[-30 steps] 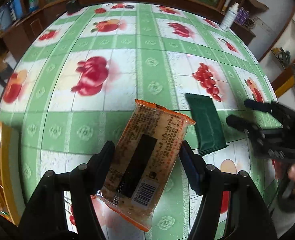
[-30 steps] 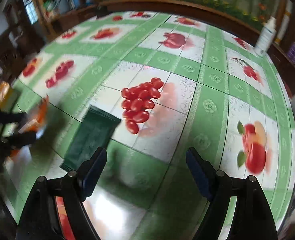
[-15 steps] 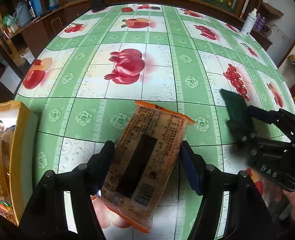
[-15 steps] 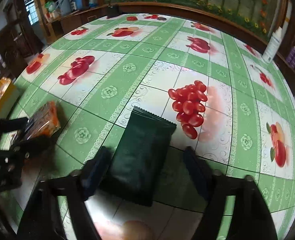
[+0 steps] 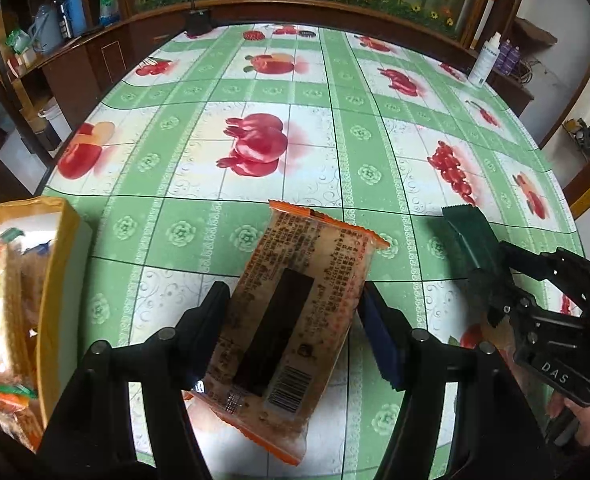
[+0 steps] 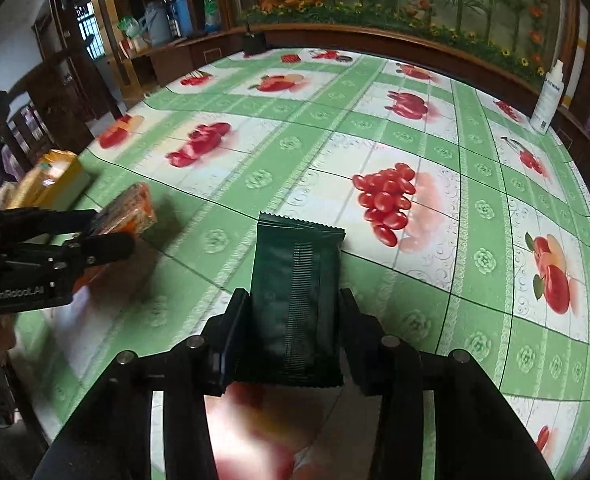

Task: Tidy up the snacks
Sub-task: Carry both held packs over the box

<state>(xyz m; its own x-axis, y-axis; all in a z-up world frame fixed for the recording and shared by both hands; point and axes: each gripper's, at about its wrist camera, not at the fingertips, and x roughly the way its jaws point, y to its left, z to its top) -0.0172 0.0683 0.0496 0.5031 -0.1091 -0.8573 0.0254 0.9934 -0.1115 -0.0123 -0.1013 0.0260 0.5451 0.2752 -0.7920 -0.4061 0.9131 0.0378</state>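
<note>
With both packets off the bench (image 5: 335, 152) and each pinned in its own tool, all comes down to where the yellow box (image 5: 51, 280) sits. Left tool (image 5: 293, 320) clenched on the orange-edged snack packet (image 5: 295, 320), pads pressing the long sides, barcode end hanging toward the camera, far seam poking out ahead. Long axis running roughly along the fingers, tipped a little to the right at the top. Right tool (image 6: 293, 332) clamped on the dark green packet (image 6: 295, 288), jaws squeezed right in on its long edges, serrated top seam pointing away, lengthwise with the fingers too.

Now the box: standing at the left edge of the bench in the left wrist view, open top showing, other wrapped snacks (image 5: 3, 304) already inside. Just beside the left tool, off to its left and slightly nearer the camera. From the right wrist view, same box (image 6: 51, 184) far over at the left, beyond the left tool (image 6: 107, 236) and its packet (image 6: 129, 210). So, nearer by a clear margin: the left hand, with the right one well apart and blocked by its partner.

Likely call: orange packet first, swung leftward and tipped end-down so its long axis drops into the opening. Green one second, probably, once the way is free. Risk to watch: soft, crinkly wrappers slipping or catching the box rim on the way in
</note>
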